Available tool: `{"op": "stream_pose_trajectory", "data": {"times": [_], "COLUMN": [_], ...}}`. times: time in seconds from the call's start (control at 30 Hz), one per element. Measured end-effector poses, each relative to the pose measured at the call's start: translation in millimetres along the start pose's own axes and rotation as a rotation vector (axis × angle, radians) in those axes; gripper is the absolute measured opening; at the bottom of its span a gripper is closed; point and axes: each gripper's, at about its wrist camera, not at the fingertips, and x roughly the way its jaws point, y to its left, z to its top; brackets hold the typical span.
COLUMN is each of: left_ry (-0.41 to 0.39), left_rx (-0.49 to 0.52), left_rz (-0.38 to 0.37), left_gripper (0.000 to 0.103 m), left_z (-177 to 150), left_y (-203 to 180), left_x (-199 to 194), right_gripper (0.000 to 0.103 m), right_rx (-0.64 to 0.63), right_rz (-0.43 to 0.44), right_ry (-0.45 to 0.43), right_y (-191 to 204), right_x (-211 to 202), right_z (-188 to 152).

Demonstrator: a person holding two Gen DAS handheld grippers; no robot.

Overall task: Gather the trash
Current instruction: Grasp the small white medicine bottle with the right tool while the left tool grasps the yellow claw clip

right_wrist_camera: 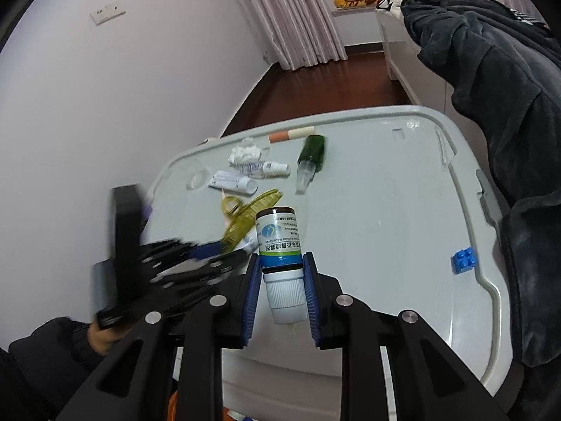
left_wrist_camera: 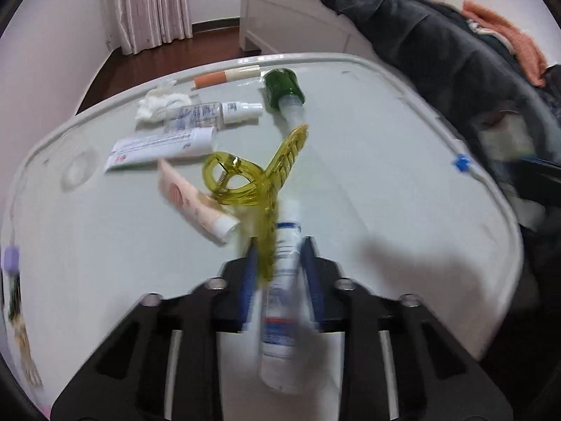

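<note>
Two hand-held grippers work over a pale grey plastic surface (right_wrist_camera: pixel 385 210) with a raised rim, standing beside a bed draped in dark clothing (right_wrist_camera: pixel 491 87).

The right gripper (right_wrist_camera: pixel 280 282) has its blue-padded fingers (right_wrist_camera: pixel 251 294) closed against a small brown medicine bottle with a white ribbed cap and a blue, green and white label (right_wrist_camera: pixel 280 245). The bottle points away from the camera, cap end nearest the gripper body, raised above the near part of the surface.

The left gripper (left_wrist_camera: pixel 278 263) is blurred by motion. Its blue fingers (left_wrist_camera: pixel 247 287) are drawn in close on either side of a white tube with blue and red print (left_wrist_camera: pixel 284 301). A translucent yellow-green plastic hair claw clip (left_wrist_camera: pixel 252 179) lies just ahead, one end reaching in beside the tube; whether that end is also pinched cannot be told.

Further along the surface lie a pink tube with a white cap (left_wrist_camera: pixel 193 203), a long white tube with small print (left_wrist_camera: pixel 157 147), a clear spray bottle with a white nozzle (left_wrist_camera: pixel 214 114), a wad of white tissue (left_wrist_camera: pixel 157 103), an orange and cream stick (left_wrist_camera: pixel 224 76) and a dark green bottle with a clear cap (left_wrist_camera: pixel 284 87). A small blue toy brick (right_wrist_camera: pixel 463 260) sits near the right rim.
</note>
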Motion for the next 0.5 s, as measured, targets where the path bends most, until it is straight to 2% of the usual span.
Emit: {"op": "stream_pose_trajectory", "data": {"times": [0.1, 0.17, 0.4, 0.5], "left_ry": [0.015, 0.017, 0.018, -0.017], "left_rx": [-0.066, -0.051, -0.047, -0.06], "left_rz": [-0.041, 0.019, 0.07, 0.083], "left_gripper": [0.009, 0.009, 0.009, 0.009], "left_z": [-15, -21, -23, -19], "left_y": [11, 14, 16, 21], "left_x": [-17, -18, -11, -20], "right_gripper": [0.024, 0.024, 0.024, 0.024], "right_rx": [-0.005, -0.016, -0.006, 0.006], "right_rz": [0.0, -0.004, -0.018, -0.027], "right_ry": [0.034, 0.042, 0.027, 0.031], "right_y": [5, 10, 13, 7], "right_x": [7, 10, 11, 12], "right_z": [-5, -7, -6, -7]}}
